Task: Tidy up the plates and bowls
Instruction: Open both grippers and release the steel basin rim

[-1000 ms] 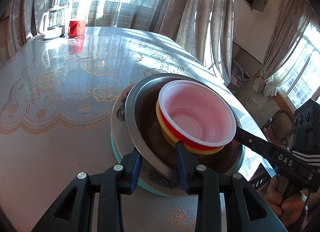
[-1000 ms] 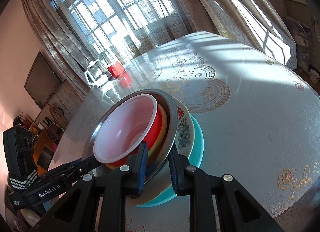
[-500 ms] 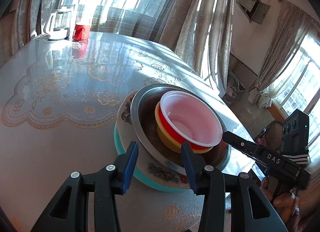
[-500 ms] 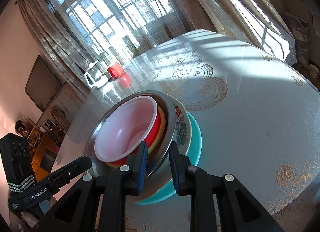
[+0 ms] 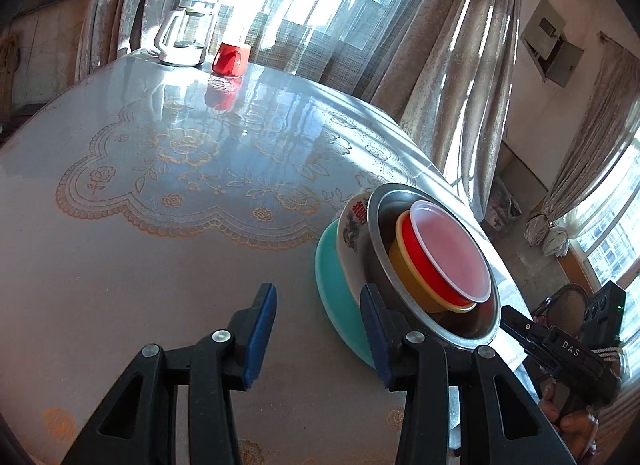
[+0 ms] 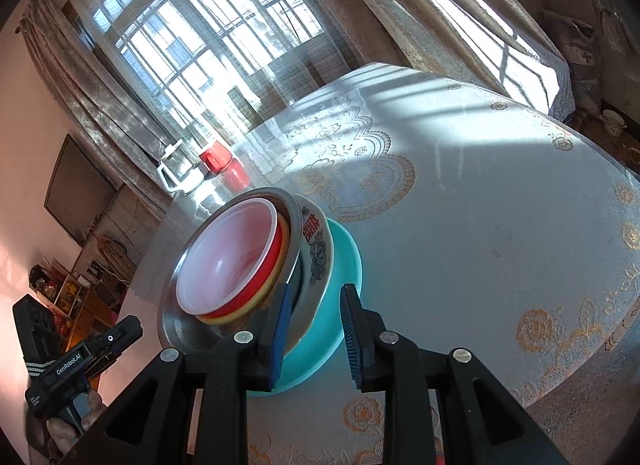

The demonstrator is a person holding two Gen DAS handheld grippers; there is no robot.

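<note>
My left claw (image 5: 316, 329) hangs over the table (image 5: 160, 265) with its blue pads apart and closing slightly; only bare tablecloth lies between them. The stack of dishes sits just to the right of this claw, ahead of its right finger, which overlaps the stack's near edge in the picture; I cannot tell whether it touches.

The stack, from the bottom: a teal plate (image 5: 332, 289), a white patterned plate (image 5: 350, 225), a steel bowl (image 5: 380, 249), then a yellow bowl (image 5: 408, 269), a red bowl (image 5: 424, 261) and a pale pink bowl (image 5: 452, 253) nested inside.

My right claw (image 6: 314, 329) has its pads parted and is opening. The near edges of the teal plate (image 6: 344, 265) and the white patterned plate (image 6: 320, 249) lie between its fingers, and the pads do not press on them. Its left pad stands just beside the rim of the steel bowl (image 6: 176, 329).

Far ahead of both claws, at the table's far edge, stand a white kettle (image 5: 180, 41) and a red cup (image 5: 230, 57), side by side.
</note>
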